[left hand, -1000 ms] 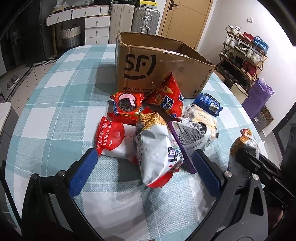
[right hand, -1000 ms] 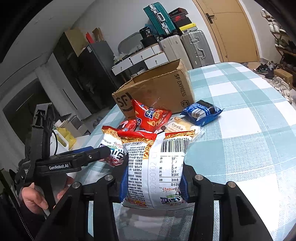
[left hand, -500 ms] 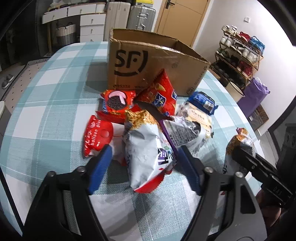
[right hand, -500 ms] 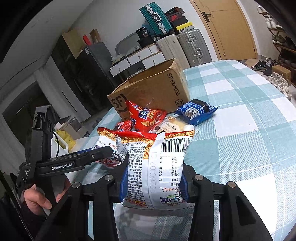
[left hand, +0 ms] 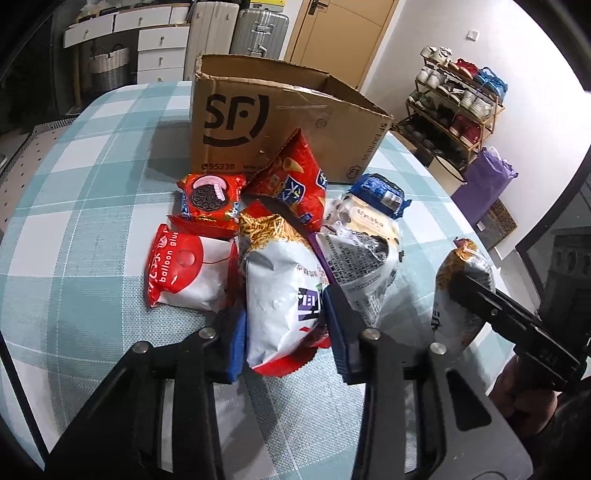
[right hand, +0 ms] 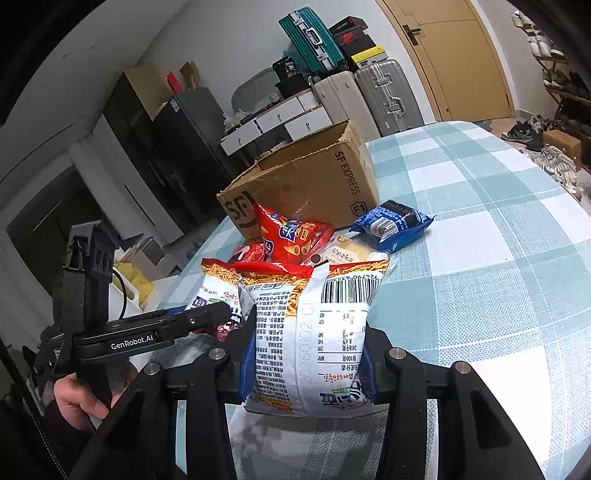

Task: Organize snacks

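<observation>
A pile of snack packs lies on the teal checked table (left hand: pixel 92 184) in front of an open SF cardboard box (left hand: pixel 258 122). My left gripper (left hand: pixel 286 339) has its jaws closing, and both blue pads touch the sides of a white noodle snack bag (left hand: pixel 280 295) at the front of the pile. My right gripper (right hand: pixel 306 362) is shut on a second noodle snack bag (right hand: pixel 314 325) and holds it upright to the right of the pile. That second bag (left hand: pixel 461 280) also shows in the left wrist view. The left gripper's finger (right hand: pixel 207 317) reaches in from the left.
Also in the pile are a red cookie pack (left hand: pixel 207 199), a red cone-snack bag (left hand: pixel 295 184), a red-and-white pack (left hand: pixel 181 273), a blue pack (left hand: pixel 380 192) and a purple-edged bag (left hand: pixel 358 262). Beyond the table stand suitcases (left hand: pixel 258 33) and a shoe rack (left hand: pixel 458 103).
The left gripper's jaws have come in from wide apart onto the sides of the white noodle bag, and the gripper has tipped down a little. The right gripper and its bag have not moved.
</observation>
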`<action>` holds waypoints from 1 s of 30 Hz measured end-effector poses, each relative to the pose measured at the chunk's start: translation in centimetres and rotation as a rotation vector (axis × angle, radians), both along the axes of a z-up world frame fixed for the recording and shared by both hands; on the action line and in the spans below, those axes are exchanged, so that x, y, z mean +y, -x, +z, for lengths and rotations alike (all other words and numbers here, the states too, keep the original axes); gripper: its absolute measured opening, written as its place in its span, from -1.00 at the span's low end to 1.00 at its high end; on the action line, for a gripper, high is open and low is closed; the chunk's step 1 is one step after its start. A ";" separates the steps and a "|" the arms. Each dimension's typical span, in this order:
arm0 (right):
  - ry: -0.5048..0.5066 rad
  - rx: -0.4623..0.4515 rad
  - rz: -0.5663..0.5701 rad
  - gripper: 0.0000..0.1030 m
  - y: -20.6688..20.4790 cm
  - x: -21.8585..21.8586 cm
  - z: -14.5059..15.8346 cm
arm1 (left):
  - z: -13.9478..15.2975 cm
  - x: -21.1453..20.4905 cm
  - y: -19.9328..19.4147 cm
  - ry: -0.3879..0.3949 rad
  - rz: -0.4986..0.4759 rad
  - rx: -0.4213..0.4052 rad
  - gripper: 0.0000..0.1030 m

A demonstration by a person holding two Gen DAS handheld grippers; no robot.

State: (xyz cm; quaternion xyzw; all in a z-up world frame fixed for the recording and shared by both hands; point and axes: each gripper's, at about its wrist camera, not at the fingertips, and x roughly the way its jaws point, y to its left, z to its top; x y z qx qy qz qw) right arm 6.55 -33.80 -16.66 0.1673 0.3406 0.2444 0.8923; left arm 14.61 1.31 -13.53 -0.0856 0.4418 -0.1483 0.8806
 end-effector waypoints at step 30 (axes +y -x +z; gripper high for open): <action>0.003 -0.012 0.007 -0.14 0.4 0.6 0.5 | 1.6 1.4 2.2 0.035 0.011 -0.036 -0.41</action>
